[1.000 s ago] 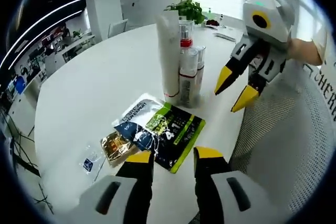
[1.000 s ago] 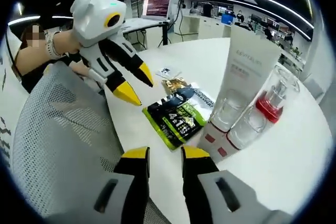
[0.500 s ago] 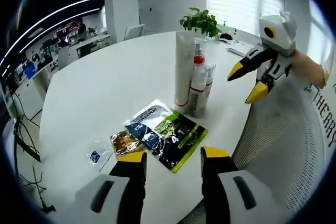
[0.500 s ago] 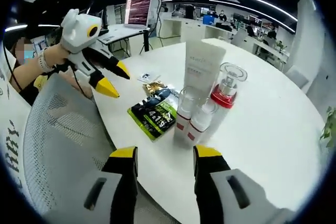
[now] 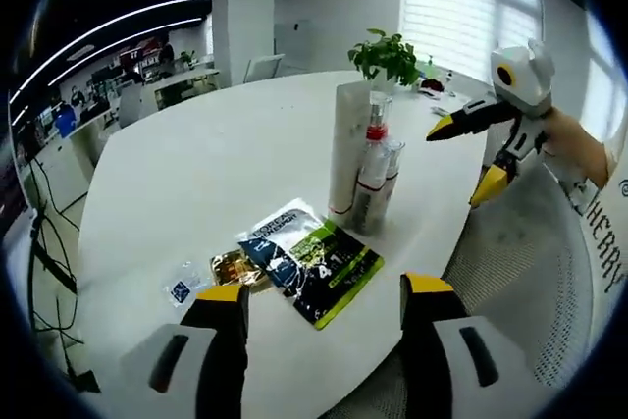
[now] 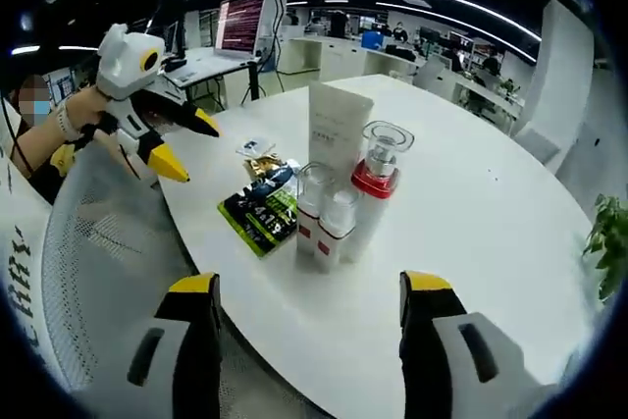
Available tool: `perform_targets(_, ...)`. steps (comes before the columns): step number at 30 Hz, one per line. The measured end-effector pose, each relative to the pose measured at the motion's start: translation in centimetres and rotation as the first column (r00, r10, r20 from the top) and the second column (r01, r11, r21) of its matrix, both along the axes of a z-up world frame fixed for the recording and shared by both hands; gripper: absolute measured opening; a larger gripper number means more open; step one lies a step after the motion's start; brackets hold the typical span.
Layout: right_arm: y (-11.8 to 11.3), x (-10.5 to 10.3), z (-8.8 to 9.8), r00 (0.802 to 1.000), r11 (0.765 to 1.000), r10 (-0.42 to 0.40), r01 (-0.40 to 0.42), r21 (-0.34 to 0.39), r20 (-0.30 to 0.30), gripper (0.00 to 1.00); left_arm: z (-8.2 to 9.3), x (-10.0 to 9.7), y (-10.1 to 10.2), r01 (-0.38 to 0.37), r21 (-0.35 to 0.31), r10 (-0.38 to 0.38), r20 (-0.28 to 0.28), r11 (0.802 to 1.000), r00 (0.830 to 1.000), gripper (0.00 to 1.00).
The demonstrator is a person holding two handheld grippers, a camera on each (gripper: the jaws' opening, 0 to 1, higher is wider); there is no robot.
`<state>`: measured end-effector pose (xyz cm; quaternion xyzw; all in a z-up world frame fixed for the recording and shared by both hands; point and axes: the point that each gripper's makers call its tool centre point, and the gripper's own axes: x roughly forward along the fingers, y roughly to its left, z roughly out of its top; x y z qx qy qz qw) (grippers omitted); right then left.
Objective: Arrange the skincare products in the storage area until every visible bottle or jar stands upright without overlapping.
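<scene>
— Jaws on both grippers, left gripper (image 5: 324, 306) and right gripper (image 6: 309, 301)?
— Wide apart, holding nothing.
— And the bottles (image 6: 339, 208)?
— Upright, clustered mid-table, straight ahead of the right one, which sits nearer.

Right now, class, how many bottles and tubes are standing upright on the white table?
4: a tall white tube at the back, a red-collared pump bottle beside it, two small clear-capped bottles in front. Others may hide behind.

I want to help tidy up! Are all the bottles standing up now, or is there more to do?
Looks nearly done: the white tube, red-collared pump bottle and two small bottles stand upright, close together, on the white table. Both the left gripper and right gripper are open, holding nothing. The flat sachets lie beside the bottles, overlapping.
</scene>
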<state>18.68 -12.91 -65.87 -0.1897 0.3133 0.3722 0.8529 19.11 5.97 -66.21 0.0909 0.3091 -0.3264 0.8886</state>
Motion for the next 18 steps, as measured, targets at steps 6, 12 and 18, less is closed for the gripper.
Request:
perform_targets(6, -0.1, 0.5, 0.5, 1.000, 1.000, -0.007, 0.007, -0.011, 0.022, 0.85, 0.3, -0.2, 0.5, -0.012, -0.004, 0.012, 0.014, 1.000, 1.000, 0.67)
perform_targets(12, 0.1, 0.8, 0.5, 1.000, 1.000, -0.001, 0.001, -0.027, 0.021, 0.90, 0.6, -0.5, 0.7, -0.014, 0.005, 0.013, 0.027, 1.000, 1.000, 0.74)
perform_targets(18, 0.6, 1.0, 0.7, 1.000, 0.999, 0.009, -0.008, -0.034, 0.028, 0.94, 0.5, -0.4, 1.6, -0.028, 0.000, 0.028, 0.028, 1.000, 0.999, 0.80)
